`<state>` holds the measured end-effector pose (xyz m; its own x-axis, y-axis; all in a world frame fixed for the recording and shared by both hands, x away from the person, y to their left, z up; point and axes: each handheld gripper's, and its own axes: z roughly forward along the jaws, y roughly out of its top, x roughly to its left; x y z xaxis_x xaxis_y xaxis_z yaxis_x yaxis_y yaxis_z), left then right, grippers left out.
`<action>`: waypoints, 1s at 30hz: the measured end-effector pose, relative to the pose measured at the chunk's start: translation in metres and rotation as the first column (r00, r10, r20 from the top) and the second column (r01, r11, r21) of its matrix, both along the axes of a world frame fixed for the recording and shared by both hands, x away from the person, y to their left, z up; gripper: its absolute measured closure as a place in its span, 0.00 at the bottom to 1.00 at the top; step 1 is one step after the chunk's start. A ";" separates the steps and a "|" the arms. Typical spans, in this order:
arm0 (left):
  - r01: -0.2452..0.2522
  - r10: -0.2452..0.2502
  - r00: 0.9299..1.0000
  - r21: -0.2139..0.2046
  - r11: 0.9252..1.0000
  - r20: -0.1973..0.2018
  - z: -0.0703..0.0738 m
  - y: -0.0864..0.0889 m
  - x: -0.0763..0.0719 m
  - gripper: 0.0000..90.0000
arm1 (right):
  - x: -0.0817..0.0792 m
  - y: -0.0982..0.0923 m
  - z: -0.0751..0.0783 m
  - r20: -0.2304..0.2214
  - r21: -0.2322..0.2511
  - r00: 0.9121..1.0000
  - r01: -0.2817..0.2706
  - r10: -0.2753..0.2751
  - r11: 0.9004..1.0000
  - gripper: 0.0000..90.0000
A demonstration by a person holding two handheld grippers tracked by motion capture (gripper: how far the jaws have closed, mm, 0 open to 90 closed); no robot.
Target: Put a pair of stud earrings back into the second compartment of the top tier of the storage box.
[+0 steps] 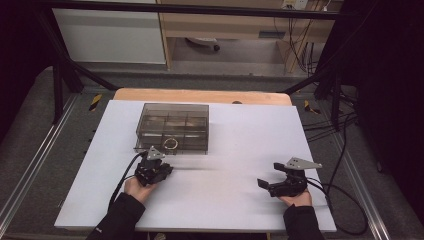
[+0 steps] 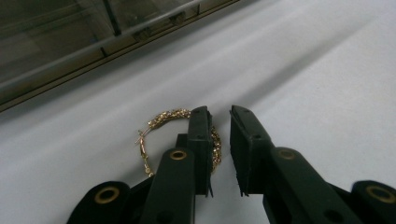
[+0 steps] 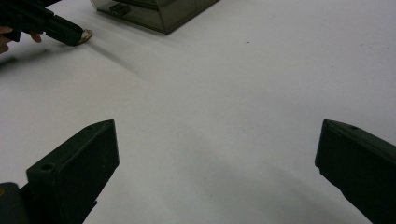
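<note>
Nearest me, my right gripper (image 3: 217, 163): jaws spread wide, nothing between them, resting low over the bare white table (image 1: 240, 150). My left gripper (image 2: 219, 149): jaws drawn nearly together, a narrow gap between the pads; a gold hoop earring (image 2: 161, 126) lies flat on the table with one side of its ring passing behind the left-hand jaw; I cannot tell whether it is pinched. Just beyond, a smoky clear plastic box (image 1: 172, 126) with compartments, another ring (image 1: 170, 144) at its front.
</note>
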<state>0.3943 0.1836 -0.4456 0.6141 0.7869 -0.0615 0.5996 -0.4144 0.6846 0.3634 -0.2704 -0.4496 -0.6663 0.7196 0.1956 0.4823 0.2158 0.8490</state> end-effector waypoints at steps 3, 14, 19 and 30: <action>-0.001 0.001 1.000 0.004 1.000 0.001 0.000 0.000 0.000 0.88 | 0.000 0.000 0.000 0.000 0.000 1.000 0.000 0.000 1.000 0.00; -0.005 0.005 1.000 0.011 1.000 0.004 0.000 -0.001 0.000 0.91 | 0.000 0.000 0.000 0.001 0.000 1.000 0.001 -0.001 1.000 0.01; -0.007 0.006 1.000 0.015 1.000 0.005 0.000 -0.001 0.000 0.93 | 0.000 0.000 0.000 0.000 0.001 1.000 0.001 -0.001 1.000 0.01; -0.007 0.007 1.000 0.018 1.000 0.004 0.000 -0.001 0.000 0.94 | 0.000 0.000 0.000 0.000 0.001 1.000 0.000 0.000 1.000 0.01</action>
<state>0.3944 0.1827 -0.4456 0.6088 0.7920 -0.0447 0.5999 -0.4228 0.6792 0.3635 -0.2704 -0.4496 -0.6662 0.7194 0.1965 0.4825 0.2149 0.8492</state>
